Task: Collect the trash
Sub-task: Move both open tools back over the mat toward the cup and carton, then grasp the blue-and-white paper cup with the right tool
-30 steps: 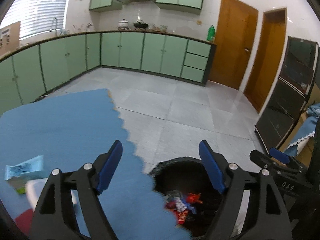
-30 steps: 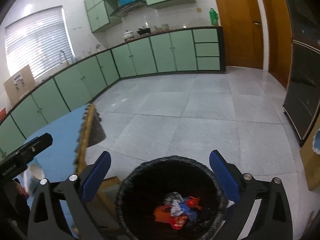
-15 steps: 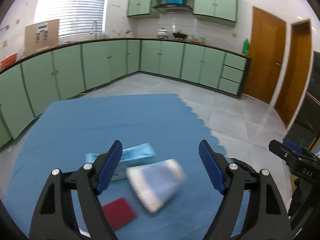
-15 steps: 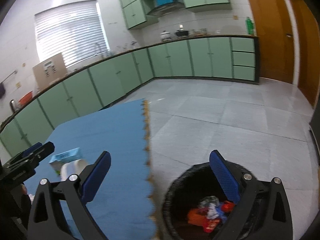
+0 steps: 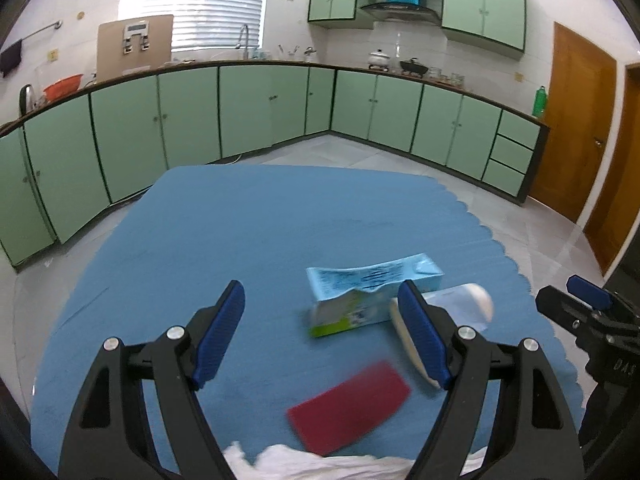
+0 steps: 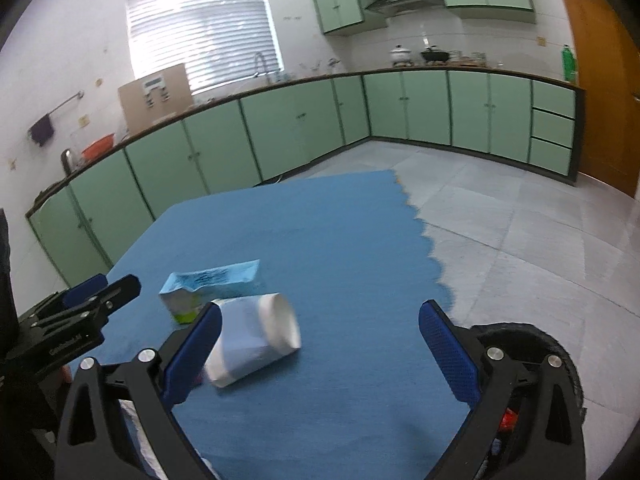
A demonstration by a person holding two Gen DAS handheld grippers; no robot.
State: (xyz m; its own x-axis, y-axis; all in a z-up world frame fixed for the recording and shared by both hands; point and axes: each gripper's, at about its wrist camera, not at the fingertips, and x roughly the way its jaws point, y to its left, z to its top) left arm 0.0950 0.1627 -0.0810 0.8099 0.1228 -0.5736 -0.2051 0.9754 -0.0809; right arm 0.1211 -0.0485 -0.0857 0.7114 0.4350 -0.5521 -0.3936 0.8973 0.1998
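On the blue mat [image 5: 240, 240], one carton [image 5: 360, 296], one cup [image 6: 256, 336] and one red card [image 5: 350, 408] are lying. Both claws, left [image 5: 320, 336] and right [image 6: 320, 348], are staying spread, pinching nothing.

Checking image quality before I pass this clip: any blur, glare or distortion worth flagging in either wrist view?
Left wrist view: the red card and paper cup are motion-smeared; the window is blown out; the counter line bows from the fisheye. Right wrist view: the cup and carton are slightly soft, the window overexposed, corners vignetted black.
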